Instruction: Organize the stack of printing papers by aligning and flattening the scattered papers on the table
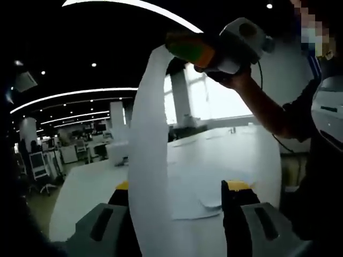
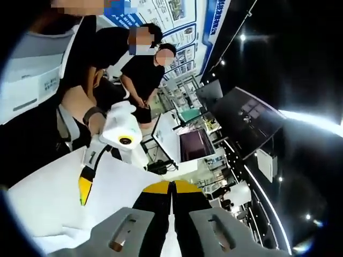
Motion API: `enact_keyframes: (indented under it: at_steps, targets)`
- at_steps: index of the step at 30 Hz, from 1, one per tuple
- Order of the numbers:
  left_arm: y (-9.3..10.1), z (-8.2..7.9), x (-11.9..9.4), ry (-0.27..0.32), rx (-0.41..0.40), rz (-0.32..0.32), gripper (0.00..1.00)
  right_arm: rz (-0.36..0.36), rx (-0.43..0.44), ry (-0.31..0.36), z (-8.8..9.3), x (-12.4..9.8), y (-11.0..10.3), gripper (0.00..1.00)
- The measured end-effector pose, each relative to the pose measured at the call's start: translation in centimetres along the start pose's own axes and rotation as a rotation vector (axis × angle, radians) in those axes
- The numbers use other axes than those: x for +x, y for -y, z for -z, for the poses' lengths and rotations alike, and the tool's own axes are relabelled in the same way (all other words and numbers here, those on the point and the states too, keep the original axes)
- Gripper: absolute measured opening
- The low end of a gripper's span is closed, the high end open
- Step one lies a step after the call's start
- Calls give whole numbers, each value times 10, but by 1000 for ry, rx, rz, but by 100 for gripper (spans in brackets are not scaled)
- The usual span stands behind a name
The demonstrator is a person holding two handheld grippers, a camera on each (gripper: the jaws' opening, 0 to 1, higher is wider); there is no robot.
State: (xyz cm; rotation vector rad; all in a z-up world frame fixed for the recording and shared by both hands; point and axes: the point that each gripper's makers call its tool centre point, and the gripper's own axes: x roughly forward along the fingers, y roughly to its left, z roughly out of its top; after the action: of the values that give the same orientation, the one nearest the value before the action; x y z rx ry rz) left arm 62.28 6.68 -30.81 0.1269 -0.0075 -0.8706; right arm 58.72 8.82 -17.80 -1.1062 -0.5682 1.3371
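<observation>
A long white sheet of paper (image 1: 153, 160) hangs curved and upright above the white table (image 1: 86, 187). Its top edge is pinched by my right gripper (image 1: 179, 47), held up by a hand. In the right gripper view the right gripper (image 2: 171, 185) has its jaws pressed together on the thin edge of that sheet (image 2: 53, 203). My left gripper (image 1: 179, 188) is open, and the sheet passes down between its jaws, close to the left one. Loose sheets (image 1: 201, 201) lie overlapped and askew on the table beyond. The left gripper (image 2: 86, 182) also appears against the paper.
Two people (image 2: 144, 75) stand close behind the table. Monitors (image 2: 195, 144) and desks lie beyond it. Office chairs (image 1: 40, 171) stand off the table's left edge. More papers (image 1: 187, 140) lie at the table's far side.
</observation>
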Motion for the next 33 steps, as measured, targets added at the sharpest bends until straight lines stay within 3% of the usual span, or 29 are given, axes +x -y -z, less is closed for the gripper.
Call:
enact_keyframes:
  at_steps: [11,19,23,28,33]
  targets:
    - [-11,6,-5,-12,-7,-36,54,-11,2,27,-7,9,1,0]
    - [-16,15,-7,-21,-27,-41,42,-16,-11,34,-15,12,4,0]
    - [-8,3,-5,54,-121,4,42,-18,-27,39,-19,16,3,0]
    - [-13,7,-4,25,-82,-27,40,-21,-27,58,-23,21,2,0]
    - [-11,5,-6,48,-115,-18,40,-25,-31,73,-29,24,0,0]
